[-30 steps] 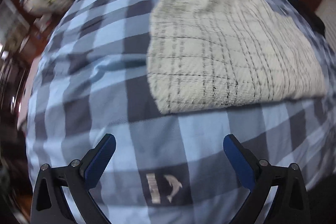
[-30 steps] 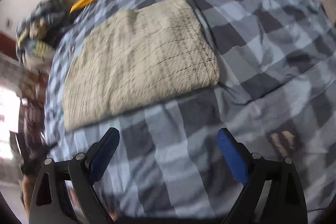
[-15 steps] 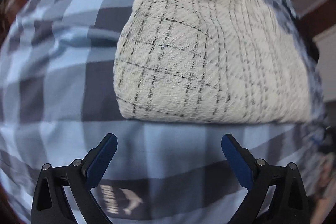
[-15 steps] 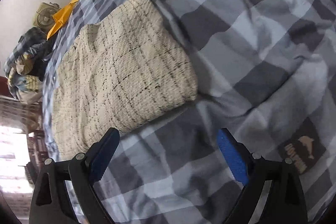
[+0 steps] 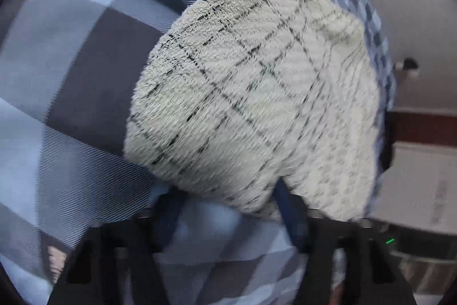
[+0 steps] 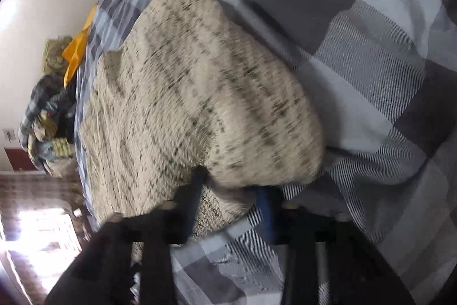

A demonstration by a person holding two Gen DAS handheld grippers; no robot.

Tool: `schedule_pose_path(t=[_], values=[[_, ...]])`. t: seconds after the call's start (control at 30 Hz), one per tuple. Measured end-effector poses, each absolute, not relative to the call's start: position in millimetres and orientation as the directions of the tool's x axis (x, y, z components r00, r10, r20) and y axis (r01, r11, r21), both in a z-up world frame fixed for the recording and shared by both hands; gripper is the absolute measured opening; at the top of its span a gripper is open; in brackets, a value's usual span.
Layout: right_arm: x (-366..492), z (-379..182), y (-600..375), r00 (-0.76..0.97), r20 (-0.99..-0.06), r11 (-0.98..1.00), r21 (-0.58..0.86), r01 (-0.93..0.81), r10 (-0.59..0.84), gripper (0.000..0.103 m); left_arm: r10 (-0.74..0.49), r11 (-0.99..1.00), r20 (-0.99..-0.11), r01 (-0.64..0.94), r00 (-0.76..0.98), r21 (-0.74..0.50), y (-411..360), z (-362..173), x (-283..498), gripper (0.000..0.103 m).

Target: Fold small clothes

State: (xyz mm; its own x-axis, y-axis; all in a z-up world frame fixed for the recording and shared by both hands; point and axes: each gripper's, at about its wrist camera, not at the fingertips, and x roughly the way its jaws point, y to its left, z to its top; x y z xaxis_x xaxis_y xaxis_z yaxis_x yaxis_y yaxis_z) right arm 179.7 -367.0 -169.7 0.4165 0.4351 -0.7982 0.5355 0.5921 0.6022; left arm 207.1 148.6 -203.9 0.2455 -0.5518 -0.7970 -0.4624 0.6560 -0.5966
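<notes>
Left wrist: my left tool [image 5: 225, 207] has just been closing, its jaws now pinching the near edge of the folded cream knit garment [image 5: 257, 93] on the checked bedspread [image 5: 71, 62]. Right wrist: my right tool [image 6: 228, 199], also just closing, clamps another corner of it.

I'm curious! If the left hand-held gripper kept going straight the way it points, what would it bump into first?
Likely the cream knit: the left hand-held gripper is already at its near edge, jaws just closing, on the checked bedspread.
</notes>
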Motion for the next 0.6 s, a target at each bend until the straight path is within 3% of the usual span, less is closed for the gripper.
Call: schedule_pose_path(t=[0.1, 0.17, 0.4, 0.6], values=[[163, -164, -381, 0.476, -0.751, 0.523, 0.660, 0.539, 0.457, 0.010, -0.546, 0.663, -0.797, -0.448, 0.260, -0.600, 149, -198, 209, 0.029], [156, -158, -385, 0.494, -0.741, 0.511, 0.671, 0.537, 0.454, 0.005, -0.553, 0.645, -0.779, -0.440, 0.295, -0.624, 153, -190, 206, 0.026], [124, -129, -396, 0.561, -0.713, 0.469, 0.700, 0.538, 0.420, 0.003, -0.594, 0.540, -0.697, -0.444, 0.401, -0.716, 162, -160, 184, 0.023], [124, -143, -398, 0.515, -0.726, 0.447, 0.687, 0.574, 0.455, 0.002, -0.608, 0.506, -0.740, -0.578, 0.287, -0.640, 168, -200, 181, 0.024]])
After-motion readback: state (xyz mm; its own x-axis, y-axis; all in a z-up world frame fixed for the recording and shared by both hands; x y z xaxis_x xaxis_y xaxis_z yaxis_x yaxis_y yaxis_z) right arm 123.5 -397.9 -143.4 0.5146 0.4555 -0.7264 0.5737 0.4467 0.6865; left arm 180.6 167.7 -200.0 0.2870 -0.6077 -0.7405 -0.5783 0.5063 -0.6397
